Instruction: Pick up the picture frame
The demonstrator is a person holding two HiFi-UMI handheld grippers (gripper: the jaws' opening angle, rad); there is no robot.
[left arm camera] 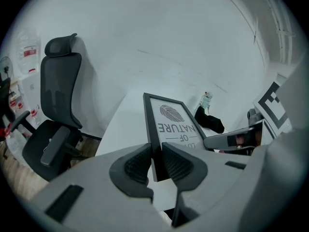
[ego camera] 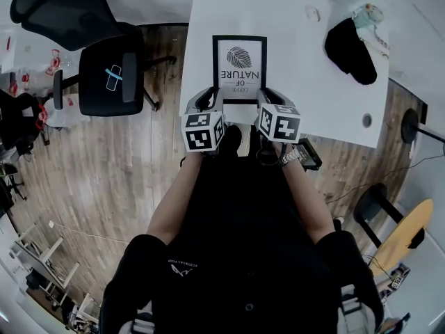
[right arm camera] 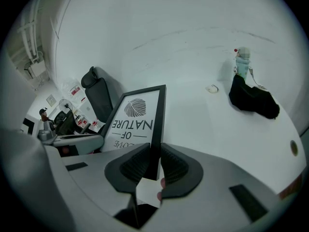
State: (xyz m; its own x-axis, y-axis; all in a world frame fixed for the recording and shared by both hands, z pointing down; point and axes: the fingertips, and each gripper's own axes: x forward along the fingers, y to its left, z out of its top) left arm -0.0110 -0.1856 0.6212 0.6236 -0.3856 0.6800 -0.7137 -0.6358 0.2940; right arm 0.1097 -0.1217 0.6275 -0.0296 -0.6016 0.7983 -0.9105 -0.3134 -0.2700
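Presently, the left gripper and right gripper are each clamping a side edge of the picture frame over the table.

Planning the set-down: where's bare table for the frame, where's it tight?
Widest bare table lies between the picture frame and the black cloth; another strip beyond the frame's far edge. Tight: far right corner, cloth plus bottle, and the near edge, where left gripper and right gripper clamp the frame.
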